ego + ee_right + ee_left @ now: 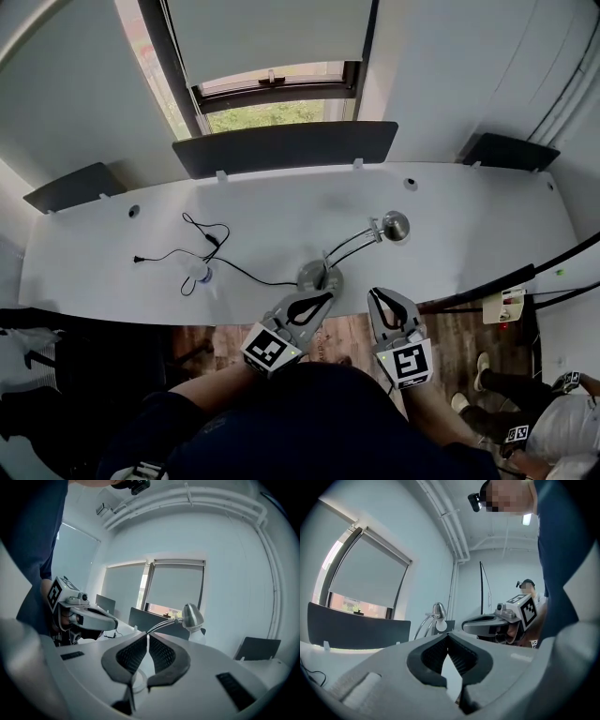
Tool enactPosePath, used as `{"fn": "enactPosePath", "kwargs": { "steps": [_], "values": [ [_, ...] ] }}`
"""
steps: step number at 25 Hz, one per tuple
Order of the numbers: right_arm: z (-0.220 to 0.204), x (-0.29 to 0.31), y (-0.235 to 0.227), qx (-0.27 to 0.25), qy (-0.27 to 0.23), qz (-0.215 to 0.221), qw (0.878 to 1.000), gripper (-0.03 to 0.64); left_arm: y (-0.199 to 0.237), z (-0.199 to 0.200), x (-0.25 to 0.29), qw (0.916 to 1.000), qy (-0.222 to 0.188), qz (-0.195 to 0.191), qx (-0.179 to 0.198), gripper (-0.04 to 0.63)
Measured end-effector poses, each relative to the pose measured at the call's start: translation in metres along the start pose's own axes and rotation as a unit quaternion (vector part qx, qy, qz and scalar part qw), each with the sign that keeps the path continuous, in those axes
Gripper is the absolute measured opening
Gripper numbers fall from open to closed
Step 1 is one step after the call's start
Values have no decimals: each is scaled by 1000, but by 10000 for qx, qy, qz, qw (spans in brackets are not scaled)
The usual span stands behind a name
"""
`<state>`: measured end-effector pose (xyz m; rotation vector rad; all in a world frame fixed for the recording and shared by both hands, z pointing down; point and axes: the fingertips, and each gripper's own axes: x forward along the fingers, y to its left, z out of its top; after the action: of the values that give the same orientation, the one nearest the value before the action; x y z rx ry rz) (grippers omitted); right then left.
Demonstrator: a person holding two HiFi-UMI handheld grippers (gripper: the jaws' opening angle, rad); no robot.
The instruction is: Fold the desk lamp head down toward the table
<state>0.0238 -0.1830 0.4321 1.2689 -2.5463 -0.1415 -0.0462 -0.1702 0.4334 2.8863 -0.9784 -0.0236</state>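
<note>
A silver desk lamp stands near the front edge of the white desk (pixel 469 216). Its round base (pixel 319 277) carries two thin arms that rise to the right to its cone-shaped head (pixel 395 226). My left gripper (pixel 329 298) is shut and empty, its tips just in front of the base. My right gripper (pixel 374 292) is shut and empty too, a little right of the base and below the head. From the left gripper view the lamp head (pixel 438 611) shows beyond the shut jaws, with the right gripper (pixel 465 623) beside it. The right gripper view has the head (pixel 191 615) upright ahead.
A black power cable (pixel 211 246) with its plug (pixel 139 259) trails over the desk left of the lamp. Dark divider panels (pixel 286 147) line the desk's back edge under a window. Another person (pixel 553 427) stands at the lower right.
</note>
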Motion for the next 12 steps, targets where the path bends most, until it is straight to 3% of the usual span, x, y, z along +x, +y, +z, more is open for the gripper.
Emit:
{"fn": "enactPosePath", "kwargs": {
  "steps": [12],
  "values": [
    [15,12,-11,-588,129,-195,9980,52,28,-30,1,9993,260,135,-215,6]
  ]
}}
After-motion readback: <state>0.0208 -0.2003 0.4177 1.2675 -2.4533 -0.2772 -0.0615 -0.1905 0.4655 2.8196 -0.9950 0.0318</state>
